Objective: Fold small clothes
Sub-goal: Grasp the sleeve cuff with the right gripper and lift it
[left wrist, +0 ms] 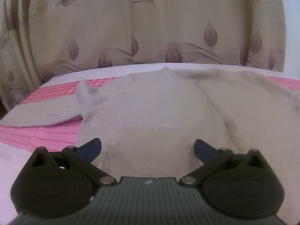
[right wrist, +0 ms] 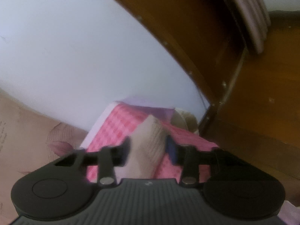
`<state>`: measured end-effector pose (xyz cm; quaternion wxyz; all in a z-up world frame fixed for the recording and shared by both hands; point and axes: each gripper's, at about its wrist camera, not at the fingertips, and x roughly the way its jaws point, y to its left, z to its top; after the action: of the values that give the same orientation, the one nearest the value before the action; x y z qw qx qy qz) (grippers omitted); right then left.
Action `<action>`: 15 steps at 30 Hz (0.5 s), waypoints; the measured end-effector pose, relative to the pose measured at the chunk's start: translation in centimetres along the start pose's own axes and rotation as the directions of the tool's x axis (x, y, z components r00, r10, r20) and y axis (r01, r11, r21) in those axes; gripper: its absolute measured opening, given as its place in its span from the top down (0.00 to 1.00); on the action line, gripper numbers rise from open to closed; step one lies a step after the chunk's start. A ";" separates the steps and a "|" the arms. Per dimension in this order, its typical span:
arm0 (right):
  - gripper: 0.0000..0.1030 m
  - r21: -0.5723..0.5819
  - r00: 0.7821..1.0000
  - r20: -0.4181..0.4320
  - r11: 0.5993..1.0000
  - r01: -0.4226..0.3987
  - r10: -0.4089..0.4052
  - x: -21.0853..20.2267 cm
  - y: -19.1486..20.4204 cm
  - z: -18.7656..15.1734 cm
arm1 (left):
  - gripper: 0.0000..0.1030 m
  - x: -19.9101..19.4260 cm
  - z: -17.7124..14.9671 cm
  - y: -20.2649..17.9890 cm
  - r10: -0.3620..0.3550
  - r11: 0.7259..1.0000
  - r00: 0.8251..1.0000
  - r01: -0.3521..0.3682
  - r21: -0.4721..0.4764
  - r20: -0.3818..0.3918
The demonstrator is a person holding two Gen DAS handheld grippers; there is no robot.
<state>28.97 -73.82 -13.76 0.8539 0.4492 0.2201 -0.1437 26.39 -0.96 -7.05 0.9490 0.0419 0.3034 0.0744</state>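
A small cream knit sweater lies spread on a pink patterned cloth, its left sleeve stretched out to the left. My left gripper is open and empty, hovering low over the sweater's body near its hem. In the blurred right wrist view, my right gripper has its jaws partly closed around a bunched part of the sweater, lifted above the pink cloth. Whether the pads press the fabric is hard to tell.
A beige curtain with leaf prints hangs behind the table's far edge. A white cloth border rims the pink cloth. In the right wrist view, a white wall and brown wooden furniture stand close by.
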 end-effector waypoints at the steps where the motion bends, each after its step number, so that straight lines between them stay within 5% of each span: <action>1: 0.87 -0.017 1.000 0.000 1.000 -0.007 0.007 -0.1 0.4 0.0 | 0.00 0.0 0.0 0.0 0.000 1.000 1.000 0.000 0.000 -0.001; 15: 0.87 -0.080 0.970 0.023 0.967 -0.241 0.243 -6.3 11.4 -3.9 | 0.00 0.1 0.0 1.9 -0.034 0.992 0.999 0.033 -0.121 -0.003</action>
<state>27.65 -63.91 -4.50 0.8850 0.4375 0.1551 -0.0371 26.25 0.88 -6.84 0.9501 -0.0210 0.3016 0.0767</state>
